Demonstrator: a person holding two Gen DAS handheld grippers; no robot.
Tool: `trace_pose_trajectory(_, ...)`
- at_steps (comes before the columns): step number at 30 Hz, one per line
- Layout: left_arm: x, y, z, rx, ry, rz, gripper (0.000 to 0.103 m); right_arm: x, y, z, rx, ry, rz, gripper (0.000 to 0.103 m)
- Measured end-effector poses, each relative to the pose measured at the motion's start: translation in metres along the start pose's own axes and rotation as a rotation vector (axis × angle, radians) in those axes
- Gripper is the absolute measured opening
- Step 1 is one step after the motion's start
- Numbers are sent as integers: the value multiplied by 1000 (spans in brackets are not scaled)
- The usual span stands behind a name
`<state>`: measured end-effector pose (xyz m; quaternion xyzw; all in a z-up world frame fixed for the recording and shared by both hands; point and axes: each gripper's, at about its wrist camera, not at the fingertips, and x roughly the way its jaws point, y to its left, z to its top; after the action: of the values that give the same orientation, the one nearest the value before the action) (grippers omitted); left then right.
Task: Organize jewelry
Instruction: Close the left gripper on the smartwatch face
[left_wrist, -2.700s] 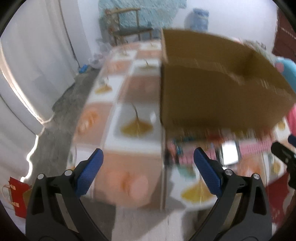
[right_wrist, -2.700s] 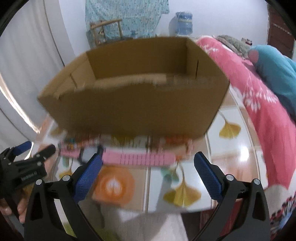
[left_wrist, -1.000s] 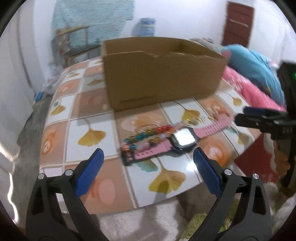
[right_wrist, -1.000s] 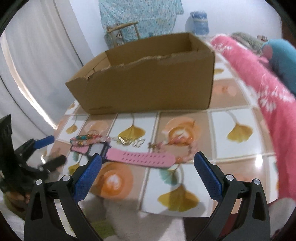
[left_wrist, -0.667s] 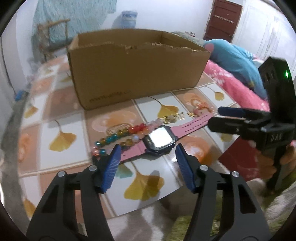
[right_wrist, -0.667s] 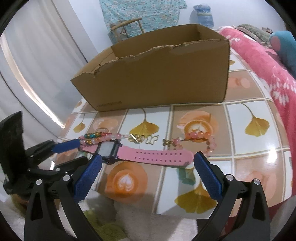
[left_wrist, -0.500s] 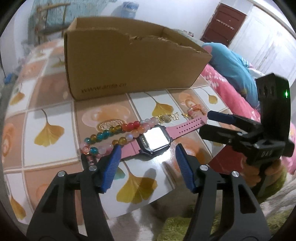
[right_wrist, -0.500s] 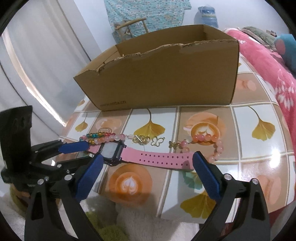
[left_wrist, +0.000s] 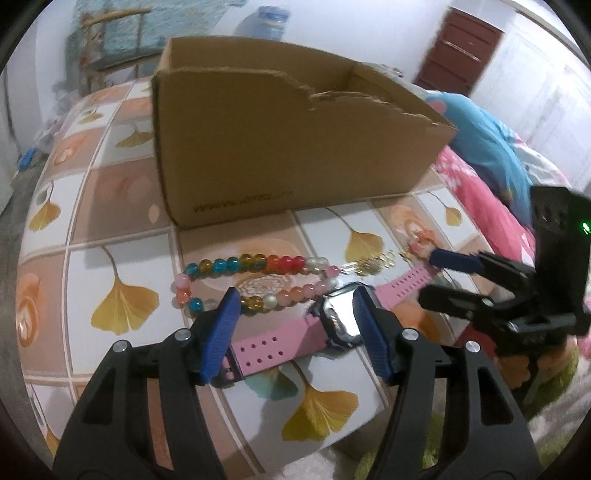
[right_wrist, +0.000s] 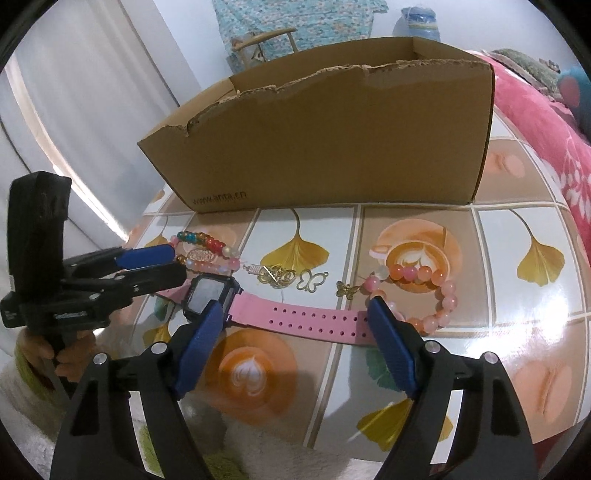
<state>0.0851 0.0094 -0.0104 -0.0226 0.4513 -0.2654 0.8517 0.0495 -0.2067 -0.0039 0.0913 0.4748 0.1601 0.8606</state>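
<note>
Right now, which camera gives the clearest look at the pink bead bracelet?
The right wrist view: the pink bead bracelet lies in plain sight beside the pink watch strap end. The left wrist view catches only a blurred bit of it.

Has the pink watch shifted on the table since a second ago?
No. The watch lies as before, its strap over the same latte-art tile, in front of the box.

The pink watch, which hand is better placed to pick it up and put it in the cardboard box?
Probably the right. The right tool straddles the pink watch's long strap, jaws closing around it, not yet gripping. The left tool, opening slightly, frames the short strap end and beads. The cardboard box stands behind.
</note>
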Motion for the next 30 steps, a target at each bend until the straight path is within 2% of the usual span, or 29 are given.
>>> trace_pose_trajectory(3,-6,-10,-5,93,16,4,60,2,1,1,-15,3,-3,79)
trace_pose_trajectory(7,-1,-26,-13,215,50,72,60,1,2,1,-24,1,1,79)
trace_pose_trajectory(9,3,-32,-15,253,57,74,60,1,2,2,-27,-2,5,79)
trace_pose_trajectory(12,10,-40,-15,286,57,47,60,-2,2,1,-28,-1,-1,79)
trace_pose_trajectory(24,27,-48,-17,377,68,75,61,-25,1,-3,-12,-30,-24,79)
trace_pose_trajectory(30,27,-47,-16,383,58,59,59,-28,5,-4,-6,-28,-32,79)
